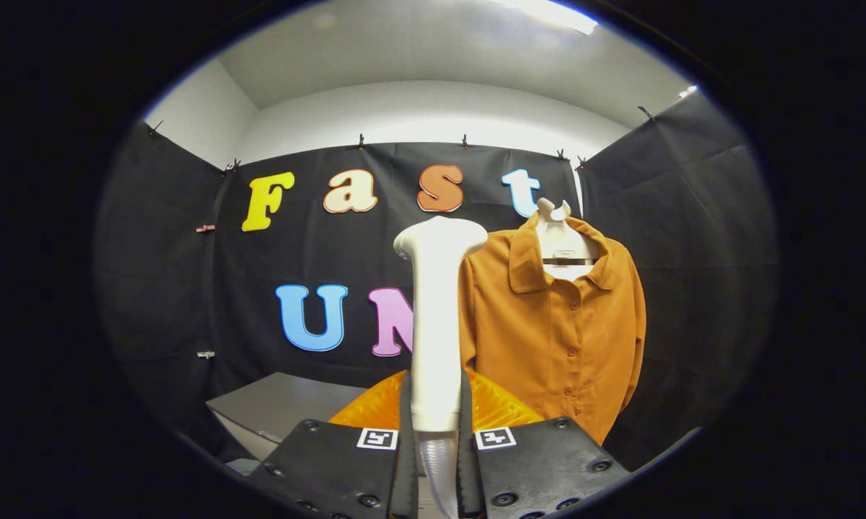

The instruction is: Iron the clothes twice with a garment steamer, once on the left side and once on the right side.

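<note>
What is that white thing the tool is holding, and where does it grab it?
The tool holds the white garment steamer. Both fingers press on the lower part of its handle, one on each side. Its head points up, beside the orange shirt.

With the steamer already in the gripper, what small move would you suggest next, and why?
Probably carry the steamer forward and to the right, toward the orange shirt. The gripper is shut on the steamer's white handle, which stands upright between the fingers. The steamer's head sits level with the collar but apart from the cloth. The shirt hangs on its hanger beyond the fingers, so closing that gap comes before any stroke.
</note>
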`<state>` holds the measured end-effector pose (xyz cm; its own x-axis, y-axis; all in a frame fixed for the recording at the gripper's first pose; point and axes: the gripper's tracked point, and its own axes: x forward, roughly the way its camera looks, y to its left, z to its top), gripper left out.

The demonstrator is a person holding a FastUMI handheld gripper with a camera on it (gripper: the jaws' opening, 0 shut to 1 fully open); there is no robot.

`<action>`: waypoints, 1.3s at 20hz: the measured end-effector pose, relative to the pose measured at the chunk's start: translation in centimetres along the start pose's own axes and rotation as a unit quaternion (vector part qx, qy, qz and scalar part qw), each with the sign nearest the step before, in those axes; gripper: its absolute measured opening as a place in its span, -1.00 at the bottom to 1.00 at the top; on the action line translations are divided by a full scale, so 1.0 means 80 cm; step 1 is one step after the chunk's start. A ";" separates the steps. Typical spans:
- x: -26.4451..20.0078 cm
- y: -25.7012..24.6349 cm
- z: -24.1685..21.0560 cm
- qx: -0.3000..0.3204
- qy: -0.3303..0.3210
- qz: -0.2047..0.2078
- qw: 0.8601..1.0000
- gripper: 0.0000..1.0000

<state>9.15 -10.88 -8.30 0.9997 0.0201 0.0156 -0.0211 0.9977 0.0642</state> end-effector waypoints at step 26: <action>0.043 -0.136 -0.205 0.009 0.094 -0.018 0.995 -0.51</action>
<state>13.06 -20.58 -25.28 0.9847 -0.0015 -0.1744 0.0157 0.9967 0.0798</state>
